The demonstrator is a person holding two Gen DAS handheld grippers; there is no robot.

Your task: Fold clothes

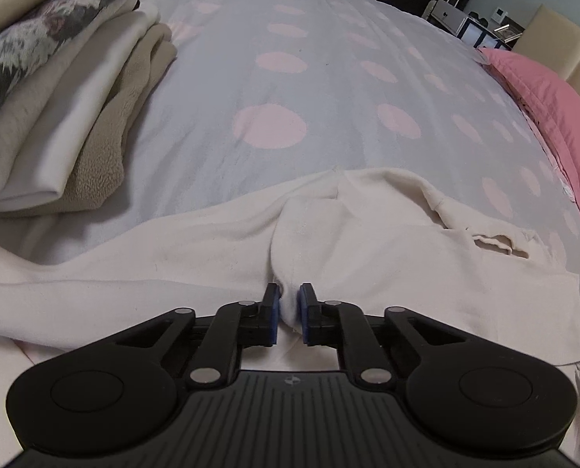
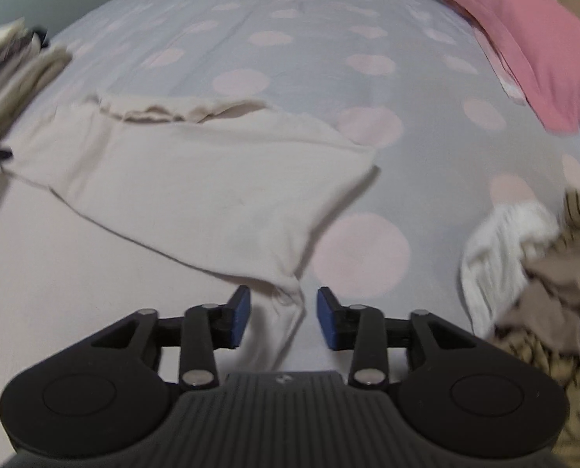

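my left gripper (image 1: pixel 288 308) pinching a fold of the cream garment (image 1: pixel 219 249) on the dotted bedspread (image 1: pixel 329 78), my right gripper (image 2: pixel 282 318) parted, pads clear of the cloth, folded stack (image 1: pixel 55 109) at left

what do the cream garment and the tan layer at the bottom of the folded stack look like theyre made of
Cream garment: soft matte knit, probably cotton jersey or light fleece; it drapes limply and bunches where pinched. Tan layer: looks like sherpa or pile fleece, given its nubby, fuzzy edge. Neither can be confirmed by sight.
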